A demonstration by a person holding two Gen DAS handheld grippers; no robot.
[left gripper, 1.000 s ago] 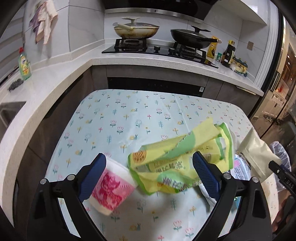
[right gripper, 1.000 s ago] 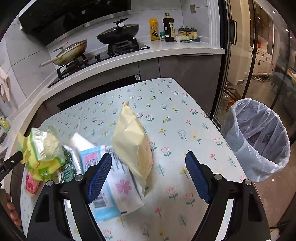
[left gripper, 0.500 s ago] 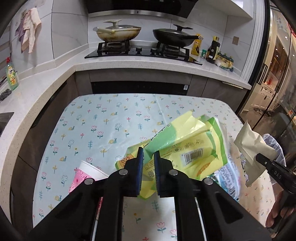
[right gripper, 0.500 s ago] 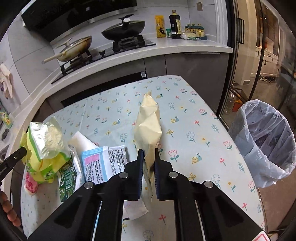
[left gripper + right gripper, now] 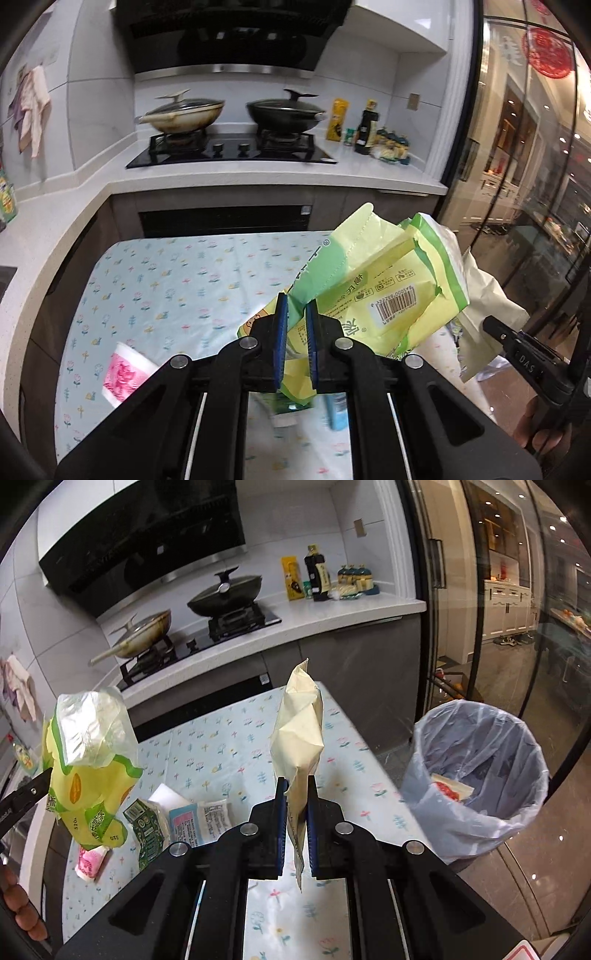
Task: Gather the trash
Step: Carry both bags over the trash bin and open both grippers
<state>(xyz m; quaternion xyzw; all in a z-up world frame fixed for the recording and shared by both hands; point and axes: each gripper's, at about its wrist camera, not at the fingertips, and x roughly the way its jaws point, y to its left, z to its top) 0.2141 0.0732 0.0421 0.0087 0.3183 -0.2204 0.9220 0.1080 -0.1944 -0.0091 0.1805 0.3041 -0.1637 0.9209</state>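
Note:
My left gripper (image 5: 294, 314) is shut on a crumpled yellow-green snack bag (image 5: 384, 291), held up above the flowered table (image 5: 166, 280). The same bag (image 5: 88, 775) shows at the left of the right wrist view. My right gripper (image 5: 296, 788) is shut on a cream pouch (image 5: 299, 734), which stands up from its jaws over the table's right part. A bin lined with a clear bag (image 5: 480, 760) stands on the floor to the right of the table, with some trash inside. A pink paper cup (image 5: 123, 373) lies on the table at the left.
A green packet (image 5: 147, 823), a white-blue packet (image 5: 199, 818) and a white sheet lie on the table (image 5: 229, 746). Behind it runs a counter with a stove and two pans (image 5: 236, 118) and bottles (image 5: 317, 576). A glass door (image 5: 480, 609) stands at the right.
Both grippers shut, the left on the yellow-green bag and the right on the cream pouch. Both then rose off the table with their loads, and the views swung toward the bin side.

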